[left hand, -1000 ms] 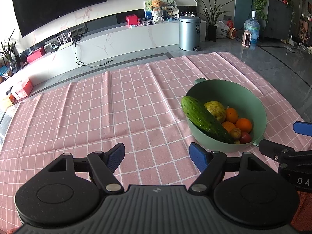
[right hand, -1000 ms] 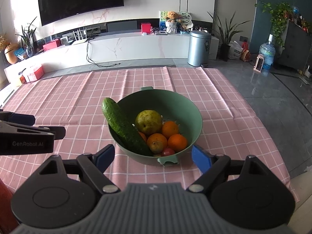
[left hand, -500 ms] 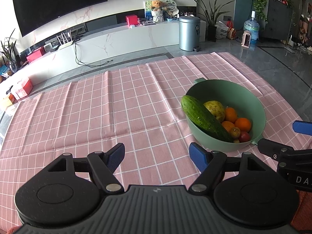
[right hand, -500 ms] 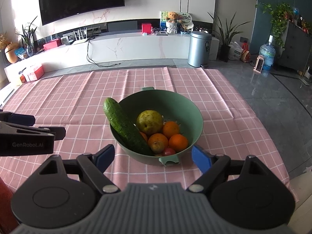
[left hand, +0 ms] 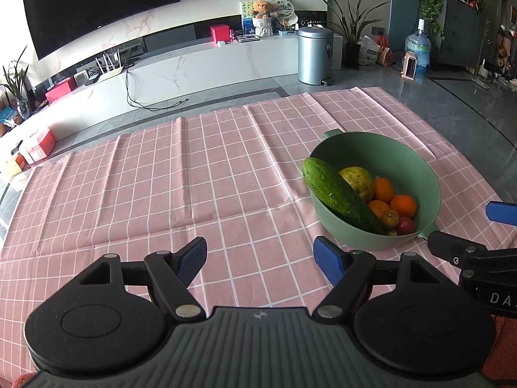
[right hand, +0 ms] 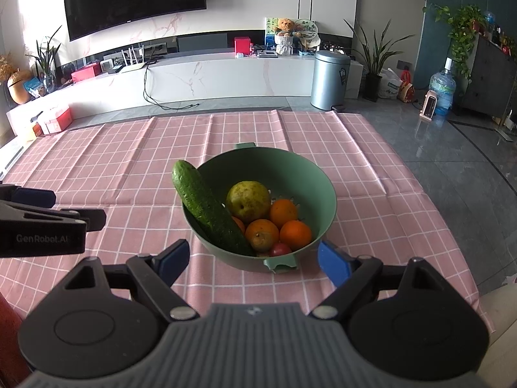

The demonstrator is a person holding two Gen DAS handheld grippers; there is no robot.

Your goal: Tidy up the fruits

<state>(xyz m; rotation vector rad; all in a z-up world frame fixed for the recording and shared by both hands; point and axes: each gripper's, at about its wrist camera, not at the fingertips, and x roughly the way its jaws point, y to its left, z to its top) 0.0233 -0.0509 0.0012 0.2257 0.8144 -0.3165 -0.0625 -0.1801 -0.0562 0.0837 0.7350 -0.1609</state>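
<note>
The long dark-green cucumber (right hand: 210,208), leaning leftward over the round green plastic bowl (right hand: 320,190), is faced squarely by the empty, spread right gripper (right hand: 250,257); the left gripper (left hand: 260,257), likewise spread, is offset leftward.

left claw (left hand: 260,258): black linkage arms, blue ribbed pads (left hand: 190,260) on the fingers, wide gap between them
left claw body: grey ribbed housing, small round logo at top centre, two black round discs either side
left claw fasteners: silver pivot screws at the arm joints
right claw (right hand: 250,257): same build, black arms, blue pads (right hand: 332,262), grey ribbed housing, black discs
right claw fasteners: silver pivot screws, four visible
markings: white "GenRobot.AI" on the left claw's black side, seen from right wrist; "DA" partly visible on the right claw's side, rest cut off
</note>
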